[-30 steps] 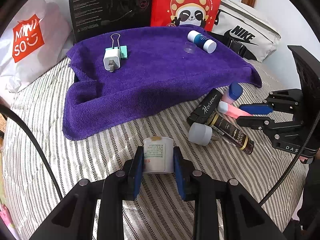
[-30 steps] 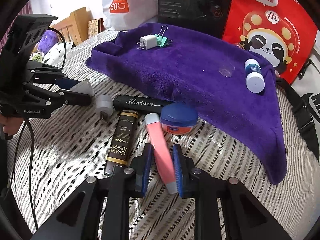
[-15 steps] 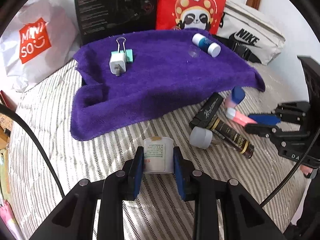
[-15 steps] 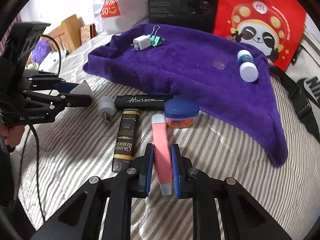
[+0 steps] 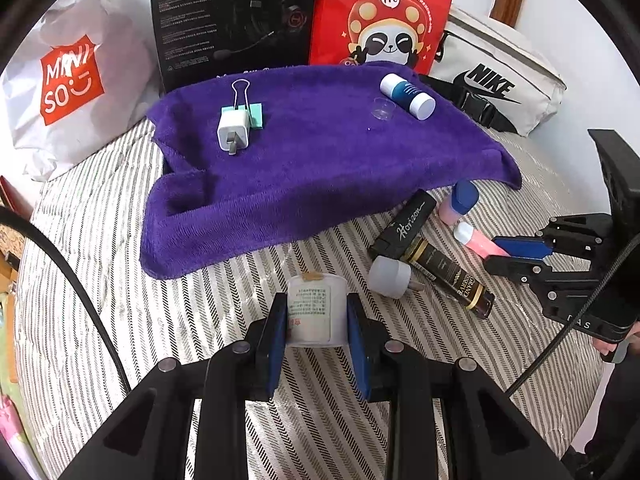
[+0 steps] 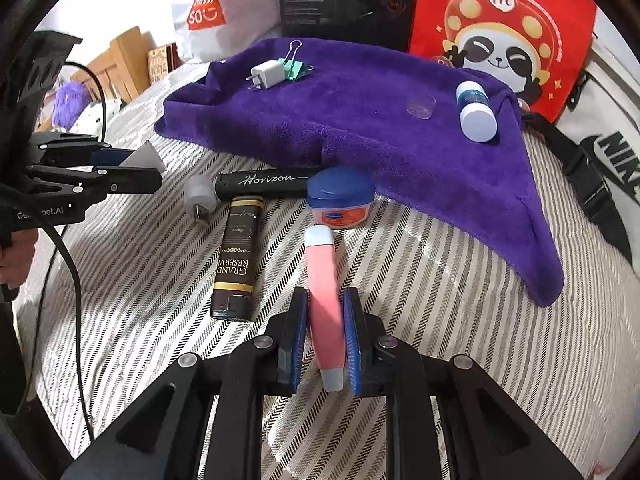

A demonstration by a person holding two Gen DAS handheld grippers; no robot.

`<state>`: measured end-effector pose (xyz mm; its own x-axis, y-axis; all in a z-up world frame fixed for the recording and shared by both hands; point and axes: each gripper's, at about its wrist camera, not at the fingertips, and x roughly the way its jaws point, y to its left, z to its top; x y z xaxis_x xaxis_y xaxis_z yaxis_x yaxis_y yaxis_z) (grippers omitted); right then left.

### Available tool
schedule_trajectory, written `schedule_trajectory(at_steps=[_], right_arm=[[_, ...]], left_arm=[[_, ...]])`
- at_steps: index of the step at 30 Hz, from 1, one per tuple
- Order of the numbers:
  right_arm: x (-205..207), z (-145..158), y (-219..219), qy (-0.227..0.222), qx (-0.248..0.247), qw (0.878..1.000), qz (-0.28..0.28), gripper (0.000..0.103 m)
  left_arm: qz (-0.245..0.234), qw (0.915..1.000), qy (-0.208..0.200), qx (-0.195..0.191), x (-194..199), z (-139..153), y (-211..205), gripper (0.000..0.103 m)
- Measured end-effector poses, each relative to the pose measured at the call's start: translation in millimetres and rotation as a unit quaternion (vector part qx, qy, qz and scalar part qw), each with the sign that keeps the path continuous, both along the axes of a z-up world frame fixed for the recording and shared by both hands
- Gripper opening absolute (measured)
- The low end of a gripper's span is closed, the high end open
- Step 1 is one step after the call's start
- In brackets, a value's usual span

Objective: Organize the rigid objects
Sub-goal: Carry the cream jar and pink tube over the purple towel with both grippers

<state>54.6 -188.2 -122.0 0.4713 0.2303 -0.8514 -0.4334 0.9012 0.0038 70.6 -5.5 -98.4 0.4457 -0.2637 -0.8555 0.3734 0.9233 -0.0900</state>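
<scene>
- I see the striped bedcover [image 5: 120, 300] under everything, with a purple towel [image 5: 320, 168] spread over its far part.
- On the towel lie a white charger plug [image 5: 233, 133] against a green binder clip [image 5: 253, 114], and well apart a blue-and-white bottle [image 5: 407, 95].
- My left gripper [image 5: 316, 312] is clamped on a small white jar [image 5: 316, 308] just above the stripes.
- My right gripper [image 6: 325, 334] is closed on a pink tube [image 6: 324, 300], near the blue-lidded jar [image 6: 340, 202].

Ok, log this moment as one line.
left gripper: shut on white cup | right gripper: shut on pink tube | purple towel: not reached
</scene>
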Motion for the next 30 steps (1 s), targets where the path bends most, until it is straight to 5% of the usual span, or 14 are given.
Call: schedule_trajectory(at_steps=[7,16,30], right_arm=[[3.1,2.7,-3.6,0.0,0.013,1.0,-0.001,0.017],[8.4,49.1,-18.5,-0.042,0.067,0.997,-0.017,0.017],[108.4,88.2,-16.4,-0.078,0.085,0.993,-0.031,0.017]], left_arm=[[0.004,1.0,-0.002,-0.008,2.7,0.9,1.0,0.027],[0.02,0.9991,-0.033,-0.019,19.2,31.2,14.5,0.027],[0.046,0.998,-0.036,-0.024,102.1,49.3,17.4,0.027]])
